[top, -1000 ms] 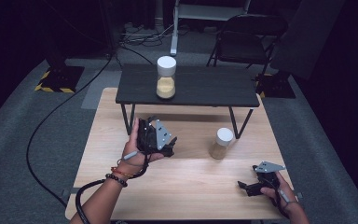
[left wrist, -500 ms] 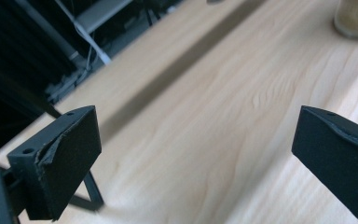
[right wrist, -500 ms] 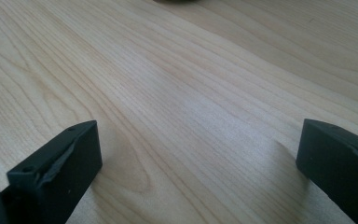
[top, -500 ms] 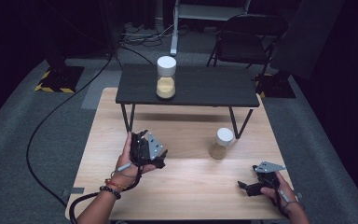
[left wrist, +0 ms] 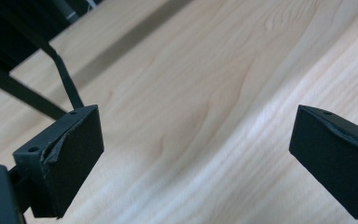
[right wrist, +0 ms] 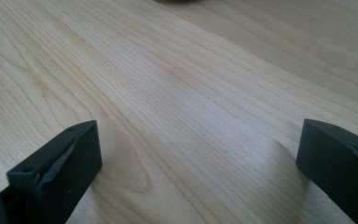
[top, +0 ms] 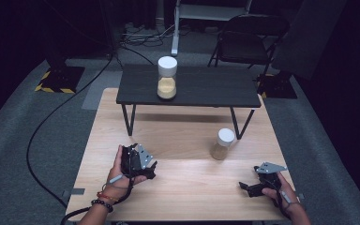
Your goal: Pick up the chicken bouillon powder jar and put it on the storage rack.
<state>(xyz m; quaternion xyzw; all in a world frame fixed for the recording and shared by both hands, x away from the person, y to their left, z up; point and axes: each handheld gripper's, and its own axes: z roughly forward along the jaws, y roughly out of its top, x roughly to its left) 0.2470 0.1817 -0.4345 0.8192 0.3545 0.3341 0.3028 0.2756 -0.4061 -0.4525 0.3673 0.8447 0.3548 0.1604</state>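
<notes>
- Jar with white lid (top: 223,144): upright on the wooden table (top: 187,187), right of centre.
- Second jar (top: 167,78): on the black raised shelf (top: 206,88).
- Left gripper (top: 146,169): near edge, jaws spread, holding nothing.
- Right gripper (top: 244,188): near right corner, jaws likewise apart over bare wood.

High view overhead, facing forward; both gripper views close, perhaps grazing, over wooden tabletop (top: 178,187).

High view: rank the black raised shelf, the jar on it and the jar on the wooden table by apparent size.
1. black raised shelf, clearly largest.
2. jar on the shelf.
3. jar on the wooden table, looks smaller; unsure, since their distances from the camera differ.
</notes>
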